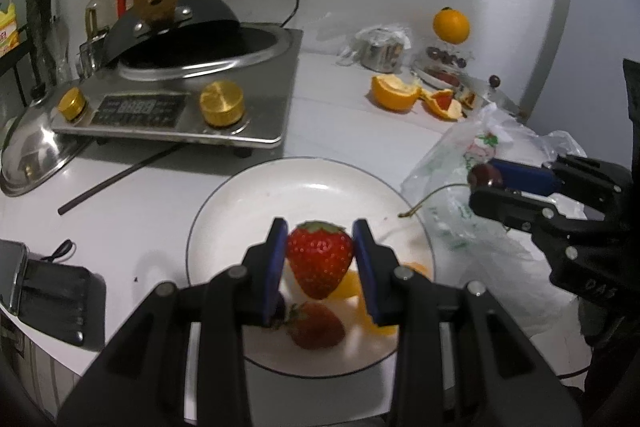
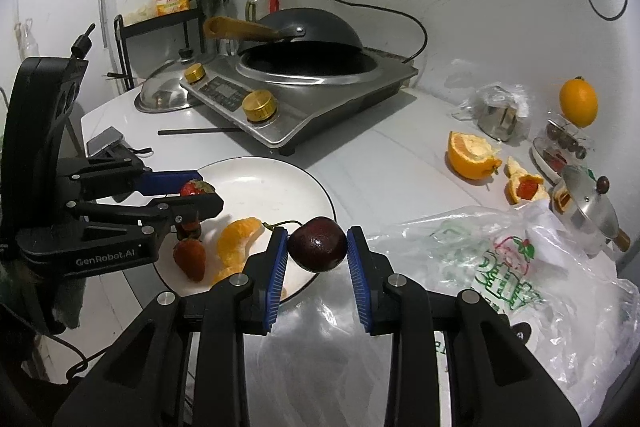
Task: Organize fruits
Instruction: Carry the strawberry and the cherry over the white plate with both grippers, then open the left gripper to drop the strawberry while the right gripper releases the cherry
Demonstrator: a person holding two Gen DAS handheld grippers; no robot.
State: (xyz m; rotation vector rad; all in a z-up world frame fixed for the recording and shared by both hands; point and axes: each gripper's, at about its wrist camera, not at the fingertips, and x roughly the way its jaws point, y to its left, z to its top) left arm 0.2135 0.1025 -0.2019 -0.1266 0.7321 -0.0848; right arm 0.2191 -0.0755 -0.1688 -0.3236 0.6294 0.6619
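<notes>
On left claw (image 2: 200, 195), "GenRobot.AI" lettering (image 2: 105, 258)

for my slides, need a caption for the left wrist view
Left gripper holds a strawberry over the white plate; right gripper brings a cherry.

In the left wrist view, the strawberry lying on the plate (image 1: 224, 211) is blurred behind the left gripper (image 1: 320, 255), and the orange segments (image 1: 352, 285) there show only in slivers past its fingers. The phone (image 1: 12, 275) at the left edge is cut off. Print on the cooker's panel (image 1: 138, 109) is too small to read. In the right wrist view, the cherry (image 2: 318, 245) hides its own stem's root, and the plastic bag (image 2: 500, 267) runs out past the right edge. The small dish (image 2: 554, 157) of fruit is partly hidden by a kettle lid (image 2: 588, 203); its contents are too small to tell apart.
</notes>
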